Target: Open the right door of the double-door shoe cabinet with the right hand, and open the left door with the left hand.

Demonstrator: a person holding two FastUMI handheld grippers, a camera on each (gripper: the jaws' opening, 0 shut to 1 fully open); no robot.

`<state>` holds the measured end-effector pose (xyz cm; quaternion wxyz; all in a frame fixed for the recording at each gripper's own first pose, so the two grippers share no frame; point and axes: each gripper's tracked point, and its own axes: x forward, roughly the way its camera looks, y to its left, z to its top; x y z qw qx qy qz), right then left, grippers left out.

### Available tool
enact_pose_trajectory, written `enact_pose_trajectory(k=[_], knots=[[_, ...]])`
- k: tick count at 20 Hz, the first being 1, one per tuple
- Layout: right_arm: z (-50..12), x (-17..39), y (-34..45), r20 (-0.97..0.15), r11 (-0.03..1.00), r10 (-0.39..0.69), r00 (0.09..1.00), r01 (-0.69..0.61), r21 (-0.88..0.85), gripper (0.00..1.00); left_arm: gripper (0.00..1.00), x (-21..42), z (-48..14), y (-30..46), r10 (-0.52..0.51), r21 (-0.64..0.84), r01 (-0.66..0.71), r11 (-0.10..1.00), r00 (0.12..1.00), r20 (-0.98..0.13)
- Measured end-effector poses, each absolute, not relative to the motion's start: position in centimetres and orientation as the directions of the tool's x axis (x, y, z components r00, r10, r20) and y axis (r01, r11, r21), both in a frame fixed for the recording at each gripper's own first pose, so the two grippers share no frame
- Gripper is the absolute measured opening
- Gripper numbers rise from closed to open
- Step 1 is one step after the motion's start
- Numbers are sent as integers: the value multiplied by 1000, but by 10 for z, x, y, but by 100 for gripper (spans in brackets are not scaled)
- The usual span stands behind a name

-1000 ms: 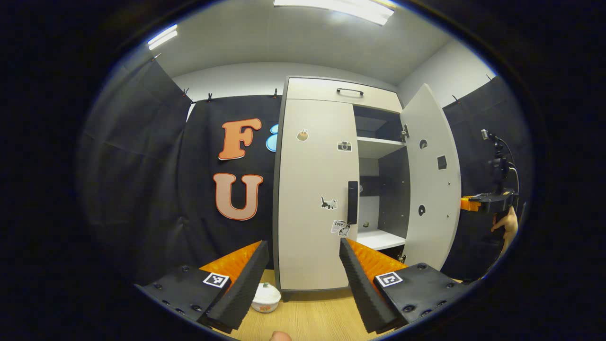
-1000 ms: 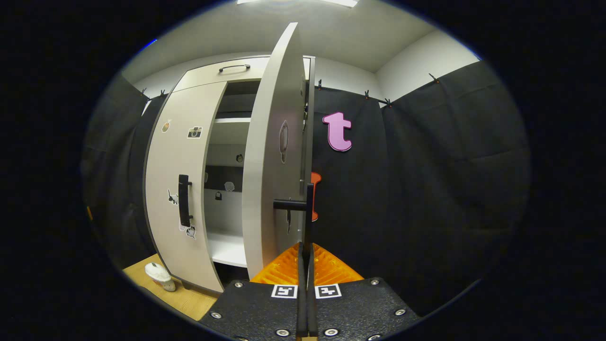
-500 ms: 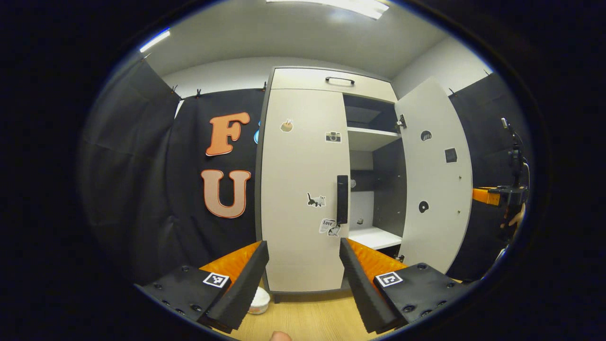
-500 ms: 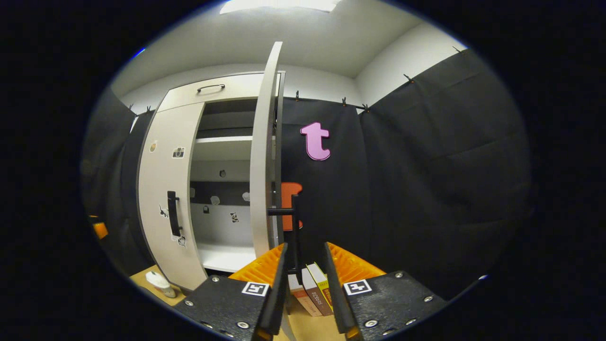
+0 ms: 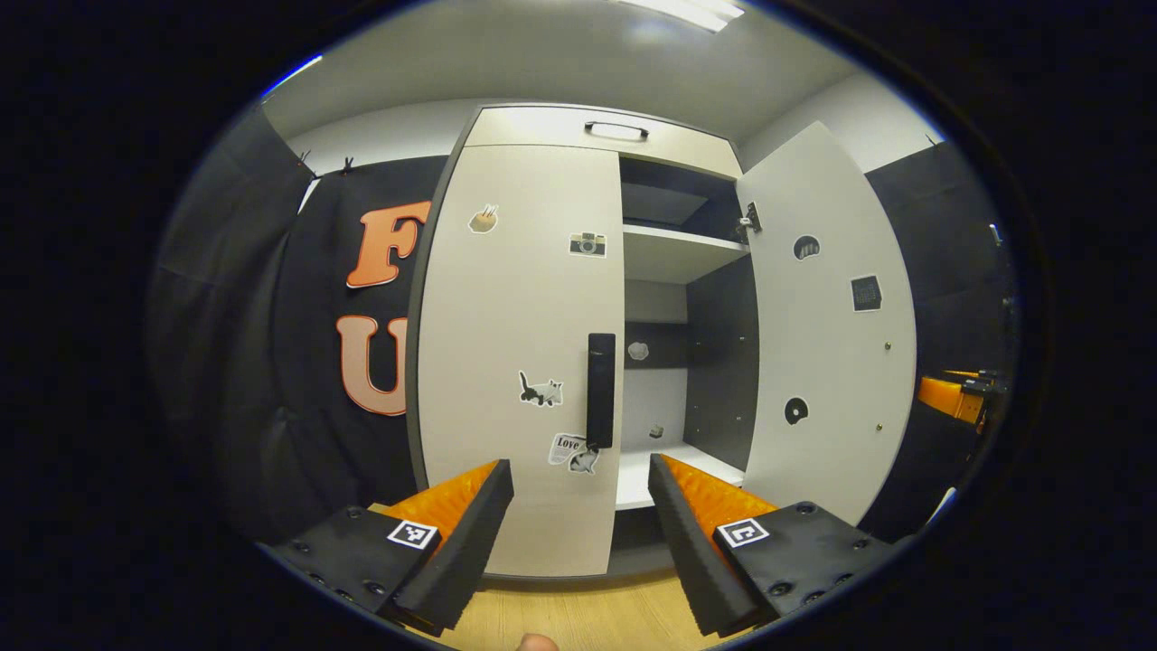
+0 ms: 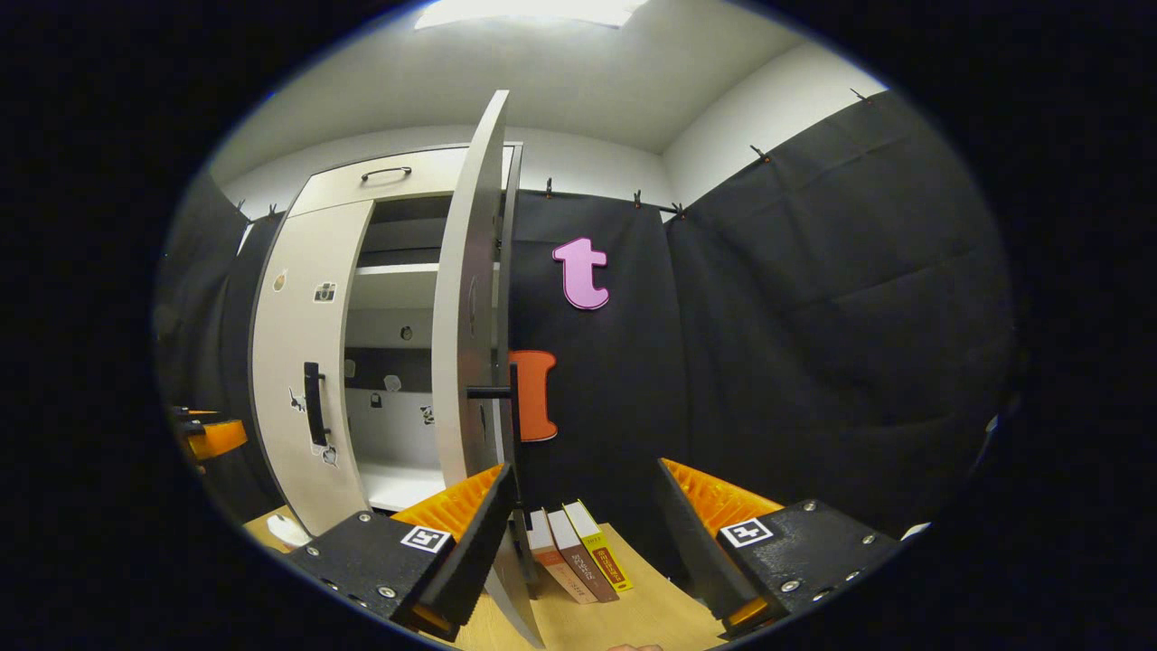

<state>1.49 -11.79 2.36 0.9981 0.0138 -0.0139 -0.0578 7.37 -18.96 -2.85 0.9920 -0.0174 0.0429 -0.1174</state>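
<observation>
Left gripper view: left gripper [image 5: 578, 533] gapes wide and empty; centre it on the left door's handle [image 5: 600, 390], then close squarely; right gripper [image 6: 583, 542] open, empty.

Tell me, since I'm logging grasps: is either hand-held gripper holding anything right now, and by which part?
Nothing is held. The left hand-held gripper is open, short of the closed pale door's black bar handle; the right hand-held gripper is open too.

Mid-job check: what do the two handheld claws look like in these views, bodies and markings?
Both match. The left claw and right claw each have two black body plates studded with round screws, each plate carrying a small square black-and-white tag. Ribbed orange backing sits behind the toothed fingers. The right gripper view also catches the left claw's orange-and-black body at the far left.
</observation>
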Motion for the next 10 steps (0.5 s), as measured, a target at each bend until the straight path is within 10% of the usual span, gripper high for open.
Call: enact_pose_trajectory(k=[10], knots=[[8, 20, -135, 33, 985, -169, 985, 169, 16, 93, 95, 183, -30, -220, -181, 48, 181, 982, 983, -1]])
